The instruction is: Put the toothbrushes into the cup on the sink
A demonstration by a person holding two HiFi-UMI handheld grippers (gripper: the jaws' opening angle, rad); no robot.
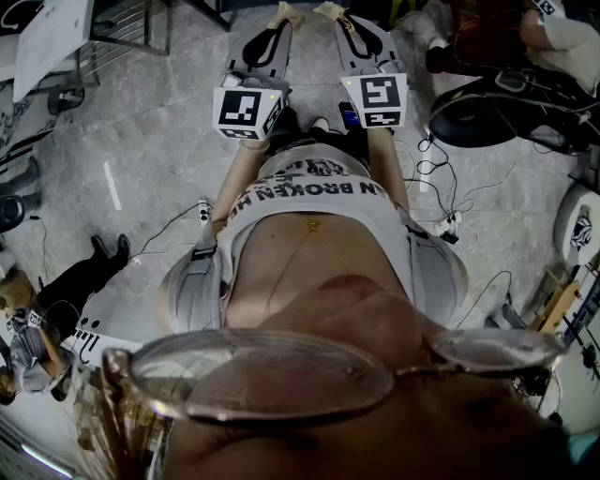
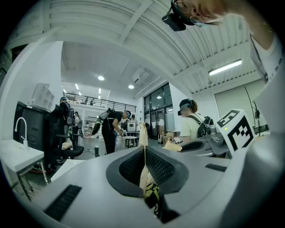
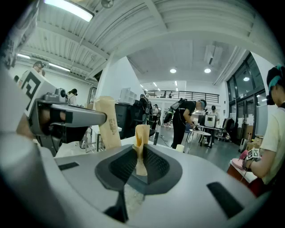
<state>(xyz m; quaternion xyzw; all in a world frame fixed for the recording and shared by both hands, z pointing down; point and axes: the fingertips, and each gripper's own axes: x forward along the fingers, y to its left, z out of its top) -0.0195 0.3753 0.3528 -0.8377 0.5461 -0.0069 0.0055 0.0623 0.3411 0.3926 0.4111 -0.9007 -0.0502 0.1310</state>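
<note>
No toothbrush or cup shows in any view. A white sink counter with a curved faucet stands at the far left of the left gripper view. Both grippers are held out in front of the person's body, side by side and level, above the floor. My left gripper is shut, its tan pads pressed together with nothing between them. My right gripper also has its tan pads meeting at the tip, and I see nothing held there. The left gripper's body shows at the left of the right gripper view.
A grey marble floor lies below, with cables trailing at the right beside a black chair. Farther off, a person bends over a table. Another person wearing a headset stands close on the right.
</note>
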